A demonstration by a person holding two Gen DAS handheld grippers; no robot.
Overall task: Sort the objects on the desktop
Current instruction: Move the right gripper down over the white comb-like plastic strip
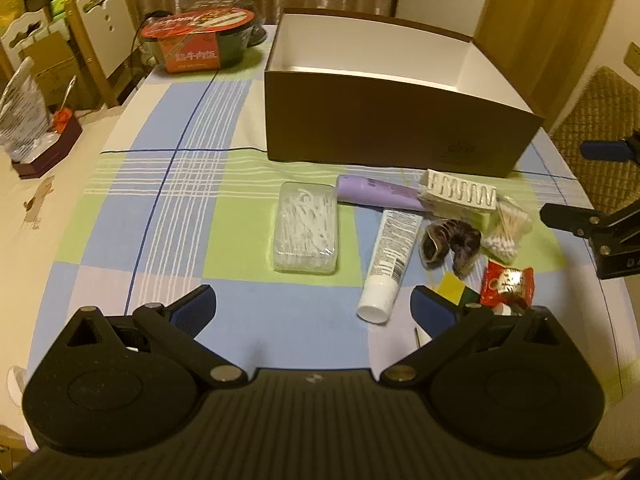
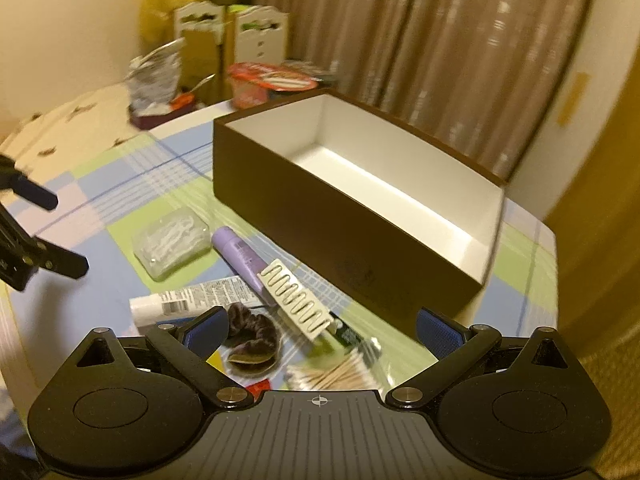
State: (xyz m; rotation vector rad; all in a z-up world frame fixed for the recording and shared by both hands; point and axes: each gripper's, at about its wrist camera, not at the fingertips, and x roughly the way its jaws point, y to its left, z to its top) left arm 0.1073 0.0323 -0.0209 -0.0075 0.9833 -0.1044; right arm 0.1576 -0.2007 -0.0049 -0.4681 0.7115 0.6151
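My left gripper (image 1: 314, 310) spread wide, empty, above the cloth (image 1: 168, 216) | my right gripper (image 2: 322, 330) spread wide, empty, over the scrunchie (image 2: 252, 340) and swabs (image 2: 336, 376) | floss case (image 1: 306, 228), tubes (image 1: 386, 260) and comb (image 1: 460, 192) lie before the empty box (image 1: 384, 128)

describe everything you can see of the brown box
The brown box is a long rectangular carton, apparently cardboard, dark brown outside and plain white inside. It has no lid on, and the visible part of its interior holds nothing. It stands upright on the checked tablecloth toward the far side of the table, behind the scattered items. A faint mark shows low on its front wall. The purple tube and the white comb lie just before it; contact is unclear.
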